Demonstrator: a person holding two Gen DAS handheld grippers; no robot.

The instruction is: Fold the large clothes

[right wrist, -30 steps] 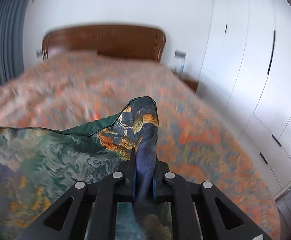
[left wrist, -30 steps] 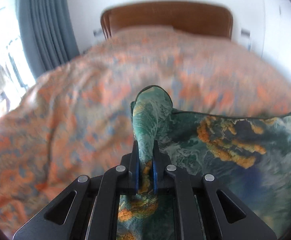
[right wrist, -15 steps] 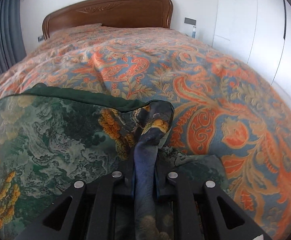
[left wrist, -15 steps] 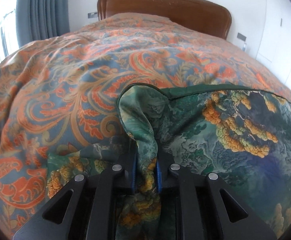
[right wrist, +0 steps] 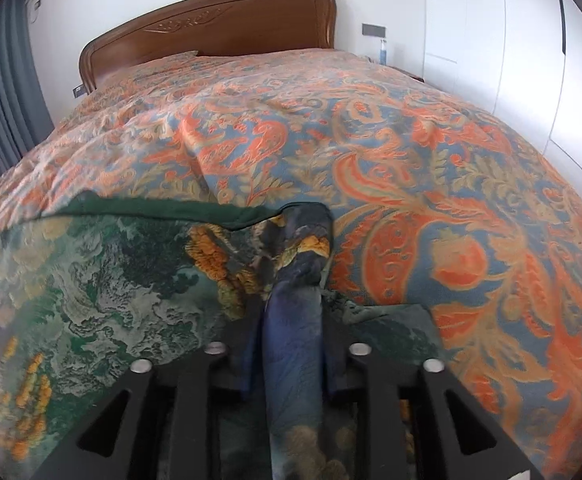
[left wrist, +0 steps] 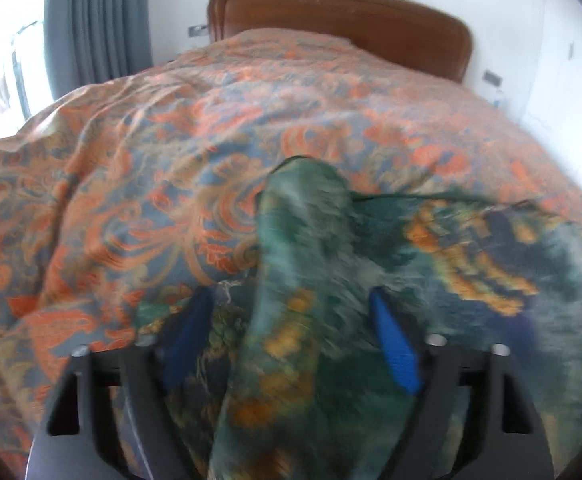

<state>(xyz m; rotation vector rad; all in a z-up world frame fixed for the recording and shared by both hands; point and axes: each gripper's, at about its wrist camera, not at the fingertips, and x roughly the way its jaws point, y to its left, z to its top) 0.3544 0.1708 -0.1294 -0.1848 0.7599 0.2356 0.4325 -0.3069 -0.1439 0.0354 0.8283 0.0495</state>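
Both grippers are letting go: the left gripper (left wrist: 291,332) is opening wide around a bunched corner of the green garment (right wrist: 91,280), the right gripper (right wrist: 291,344) is opening too, cloth between its pads. The garment is lying on the bed (right wrist: 411,140); back out straight so the fold isn't dragged.

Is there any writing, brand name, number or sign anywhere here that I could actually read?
None can be read.
Headboard: a carved scroll in the wood, no legible letters.
Bottle by the bed: too small to read any label.
Green printed garment and bedspread: pattern only, no words.
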